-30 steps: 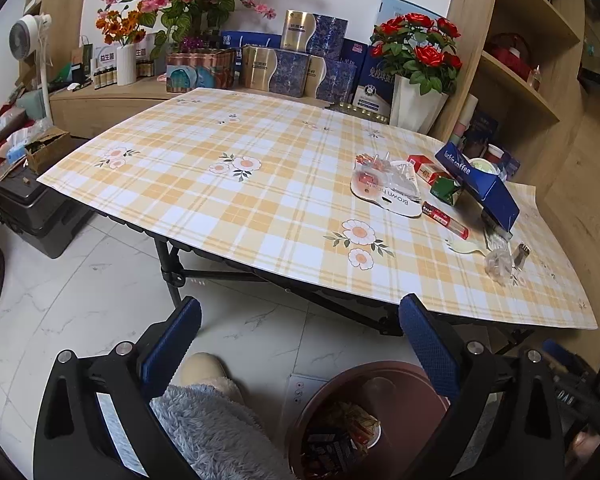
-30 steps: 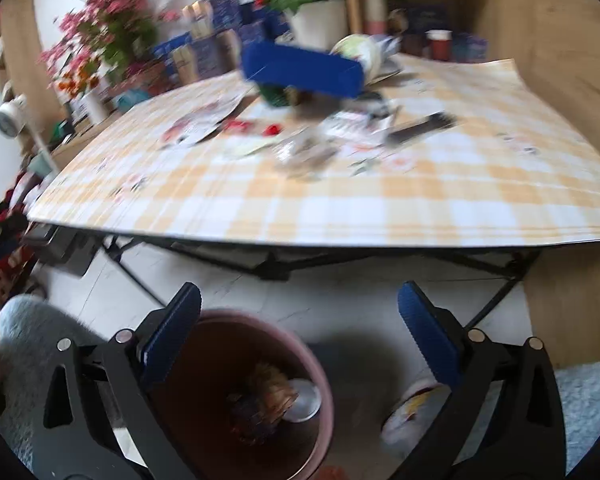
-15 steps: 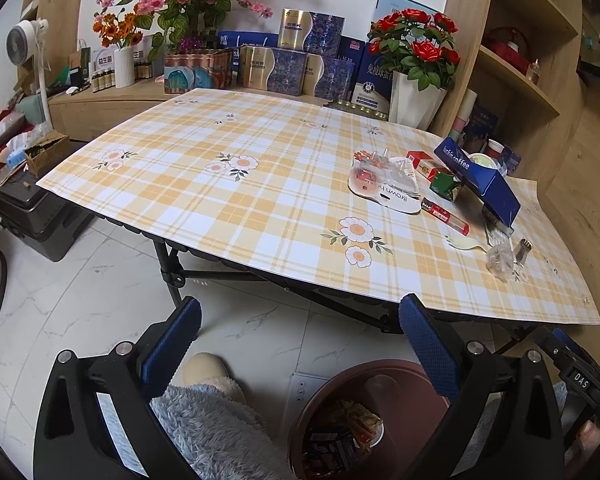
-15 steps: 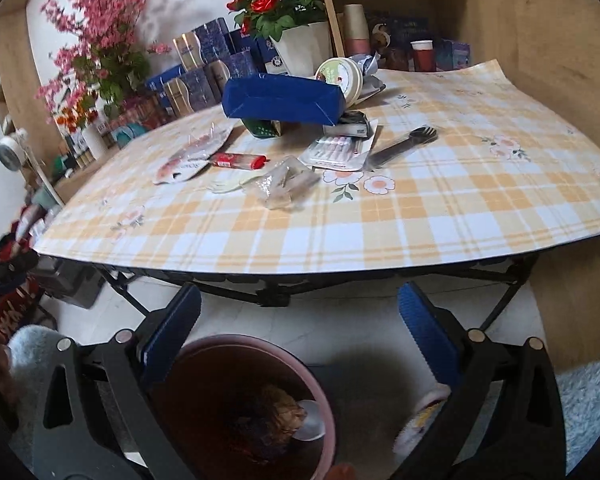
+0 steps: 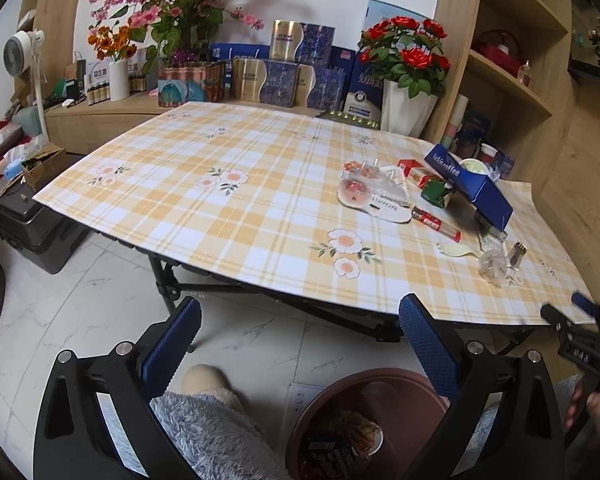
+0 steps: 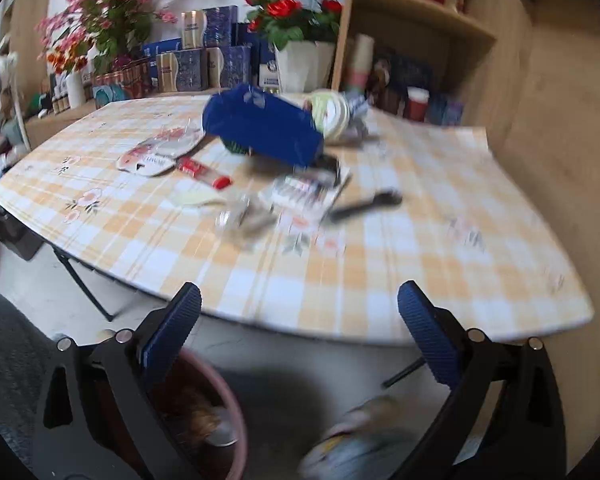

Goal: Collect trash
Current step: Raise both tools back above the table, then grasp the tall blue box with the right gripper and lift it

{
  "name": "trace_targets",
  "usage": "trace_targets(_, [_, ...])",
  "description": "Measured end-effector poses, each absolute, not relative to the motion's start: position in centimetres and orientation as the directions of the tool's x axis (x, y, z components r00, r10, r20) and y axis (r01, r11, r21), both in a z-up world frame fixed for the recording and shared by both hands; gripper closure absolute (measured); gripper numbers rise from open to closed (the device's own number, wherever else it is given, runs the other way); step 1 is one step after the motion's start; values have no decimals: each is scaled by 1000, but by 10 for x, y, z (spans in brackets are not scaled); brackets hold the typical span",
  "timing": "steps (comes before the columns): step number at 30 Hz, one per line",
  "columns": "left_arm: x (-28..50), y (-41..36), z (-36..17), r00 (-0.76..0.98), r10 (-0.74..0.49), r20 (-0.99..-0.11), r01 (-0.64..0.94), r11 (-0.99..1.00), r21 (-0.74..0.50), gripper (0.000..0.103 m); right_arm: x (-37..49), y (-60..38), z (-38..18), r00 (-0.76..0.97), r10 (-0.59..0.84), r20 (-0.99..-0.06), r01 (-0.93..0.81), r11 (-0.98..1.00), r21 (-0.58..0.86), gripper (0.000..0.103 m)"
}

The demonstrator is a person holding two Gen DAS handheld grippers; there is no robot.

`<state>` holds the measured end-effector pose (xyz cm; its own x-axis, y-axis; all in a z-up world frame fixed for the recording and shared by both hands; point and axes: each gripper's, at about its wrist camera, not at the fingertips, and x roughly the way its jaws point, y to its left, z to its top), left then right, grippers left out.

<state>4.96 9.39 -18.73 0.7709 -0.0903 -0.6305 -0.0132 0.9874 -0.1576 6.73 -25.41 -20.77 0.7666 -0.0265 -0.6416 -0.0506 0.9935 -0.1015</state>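
Trash lies on the right part of the checked table (image 5: 228, 216): a blue carton (image 5: 472, 184), a clear blister pack (image 5: 374, 194), a red tube (image 5: 436, 224), a crumpled clear wrapper (image 5: 492, 264). A brown bin (image 5: 364, 428) with trash in it stands on the floor below the table's front edge. My left gripper (image 5: 300, 344) is open and empty, low, in front of the table. My right gripper (image 6: 300, 340) is open and empty near the table's front edge, above the bin (image 6: 216, 416). The right wrist view shows the blue carton (image 6: 264, 128), wrapper (image 6: 240, 216) and a black spoon (image 6: 364, 204).
Flower vases (image 5: 408, 108) and gift boxes (image 5: 284, 76) stand behind the table. A wooden shelf (image 5: 512, 80) is at the right. A black case (image 5: 32, 224) sits on the floor at the left. Grey fluffy slippers (image 5: 212, 432) show below the left gripper.
My right gripper has risen and moved toward the table; its view is blurred by motion. My left gripper has barely moved. The right gripper now shows at the left view's right edge.
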Motion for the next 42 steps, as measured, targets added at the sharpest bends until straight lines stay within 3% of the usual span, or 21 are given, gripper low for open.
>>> trace_targets(11, [71, 77, -191, 761, -163, -628, 32, 976, -215, 6, 166, -211, -184, 830, -85, -551, -194, 883, -428, 6])
trace_targets(23, [97, 74, -203, 735, -233, -636, 30, 949, -313, 6, 258, -178, -213, 813, -115, -570, -233, 834, -501, 7])
trace_targets(24, [99, 74, -204, 734, -236, -637, 30, 948, -316, 6, 260, -178, -214, 811, -109, -575, -240, 835, -496, 11])
trace_targets(25, [101, 73, -205, 733, -238, -637, 30, 947, -320, 6, 261, -177, -214, 809, -102, -579, -246, 835, -492, 24])
trace_targets(27, [103, 71, -206, 733, -244, -635, 33, 945, -325, 6, 264, -178, -213, 791, -76, -608, -280, 838, -469, 41])
trace_targets(36, [108, 59, -209, 735, -260, -627, 64, 946, -317, 6, 250, -209, -155, 862, 12, -507, -227, 904, -363, 56])
trace_targets(42, [109, 53, -209, 729, -260, -633, 73, 949, -305, 6, 239, -252, -113, 885, 86, -457, -178, 971, -161, 60])
